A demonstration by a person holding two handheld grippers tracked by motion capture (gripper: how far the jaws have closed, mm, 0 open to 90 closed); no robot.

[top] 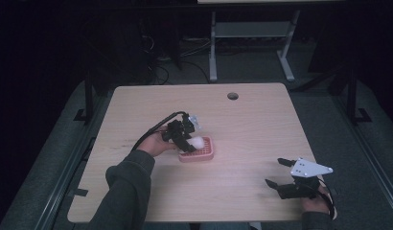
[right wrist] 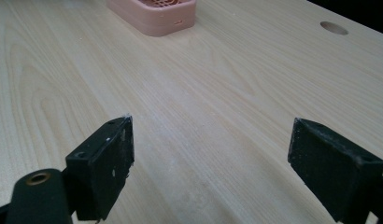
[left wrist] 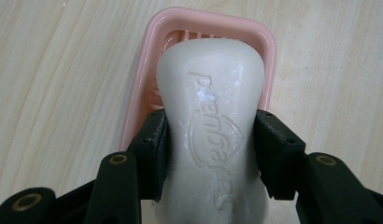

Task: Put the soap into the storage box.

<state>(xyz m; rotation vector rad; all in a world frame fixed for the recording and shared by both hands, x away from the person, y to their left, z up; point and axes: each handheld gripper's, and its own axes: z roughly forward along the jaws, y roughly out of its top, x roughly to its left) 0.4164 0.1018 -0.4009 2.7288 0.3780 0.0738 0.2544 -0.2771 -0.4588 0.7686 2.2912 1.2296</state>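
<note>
1. High view: the left claw (top: 189,139) hangs over the pink soap dish (top: 198,149) near the middle of the bench (top: 242,124), pinching a white bar of soap (top: 197,142) whose far end is over the dish's grid. The claw tilts down toward the dish, which suits lowering the bar onto it. The right claw (top: 281,173) lies near the bench's near right corner, well apart from the dish, seemingly parked out of the way.

2. Left gripper view: the two black pads press on the narrow waist of the bar of soap (left wrist: 213,126), one on each side, its embossed face toward the camera. Gripping at the waist likely keeps the slippery bar from sliding out. The soap dish (left wrist: 138,98) shows behind it, its long axis in line with the bar. Whether the bar already touches the grid cannot be told.

3. Right gripper view: the right claw (right wrist: 210,163) is spread wide with nothing but bare bench (right wrist: 203,93) between the jaws. The soap dish (right wrist: 157,18) sits far off at the top edge.
</note>
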